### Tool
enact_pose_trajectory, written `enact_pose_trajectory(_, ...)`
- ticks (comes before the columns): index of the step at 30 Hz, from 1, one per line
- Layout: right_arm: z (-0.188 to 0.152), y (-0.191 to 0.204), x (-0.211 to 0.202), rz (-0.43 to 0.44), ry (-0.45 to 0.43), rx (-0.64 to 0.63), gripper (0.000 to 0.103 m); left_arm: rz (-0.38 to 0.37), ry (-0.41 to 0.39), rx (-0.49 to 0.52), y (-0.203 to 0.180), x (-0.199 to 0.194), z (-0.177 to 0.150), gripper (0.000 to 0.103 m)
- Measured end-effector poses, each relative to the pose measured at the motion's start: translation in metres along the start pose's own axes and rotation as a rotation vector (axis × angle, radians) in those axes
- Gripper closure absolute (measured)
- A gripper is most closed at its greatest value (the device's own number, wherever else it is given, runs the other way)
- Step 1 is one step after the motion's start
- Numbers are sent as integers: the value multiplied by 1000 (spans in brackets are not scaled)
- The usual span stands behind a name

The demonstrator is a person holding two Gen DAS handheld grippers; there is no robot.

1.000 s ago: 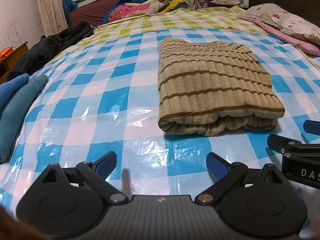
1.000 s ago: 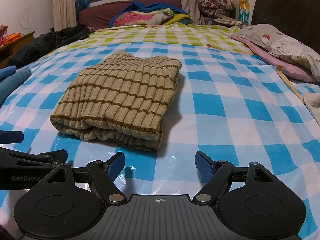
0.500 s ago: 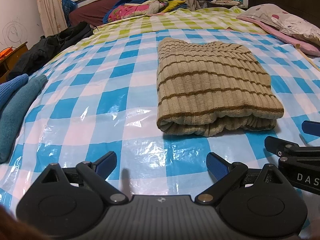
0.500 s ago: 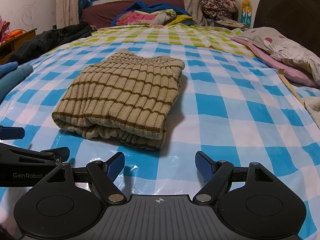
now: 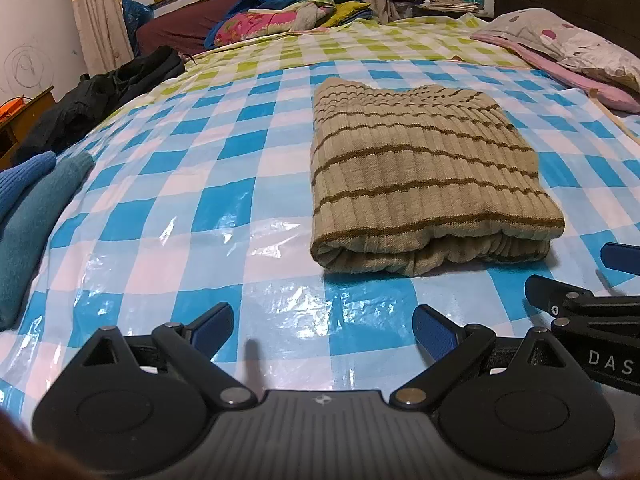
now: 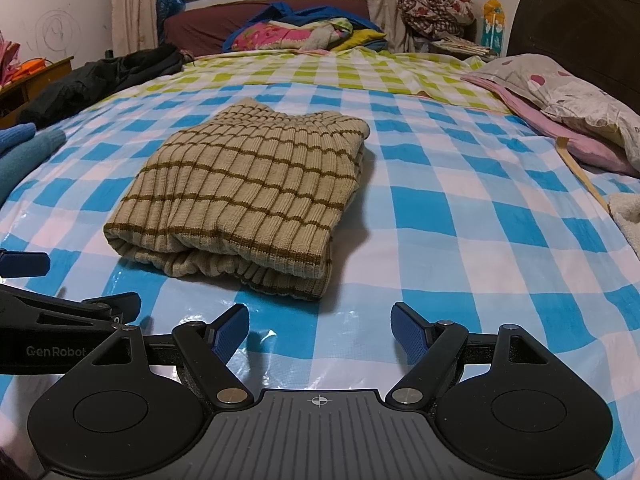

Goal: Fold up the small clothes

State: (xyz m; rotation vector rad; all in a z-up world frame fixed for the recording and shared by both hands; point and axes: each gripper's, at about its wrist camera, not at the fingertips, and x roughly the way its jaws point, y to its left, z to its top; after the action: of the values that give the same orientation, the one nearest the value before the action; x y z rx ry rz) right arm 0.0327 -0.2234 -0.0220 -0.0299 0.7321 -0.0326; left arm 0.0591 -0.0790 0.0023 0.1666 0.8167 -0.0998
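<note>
Left of the striped sweater [image 5: 424, 176], well apart from it, a pair of blue knits [image 5: 28, 216] sits at the bed's edge, probably folded pieces parked out of the way. The sweater itself lies in a neat folded rectangle on the blue checked plastic sheet [image 5: 168, 216], so I'd guess this one is basically done. The left claw [image 5: 323, 326] is spread wide and empty, just short of the sweater's near edge, off its left corner. The right claw [image 6: 320, 326] is likewise released with nothing in it, near the right corner. Only the right view shows the sweater's right side, where the layers stack, plus a white fluffy thing [image 6: 628, 216] far right. The left view shows more of the blue knits.
</note>
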Motion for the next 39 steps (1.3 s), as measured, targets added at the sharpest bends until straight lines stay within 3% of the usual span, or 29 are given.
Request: enact_pose_trajectory(39,0,-3,1,0,-3,7,23,-1,-1,1,-3,-2,6,2)
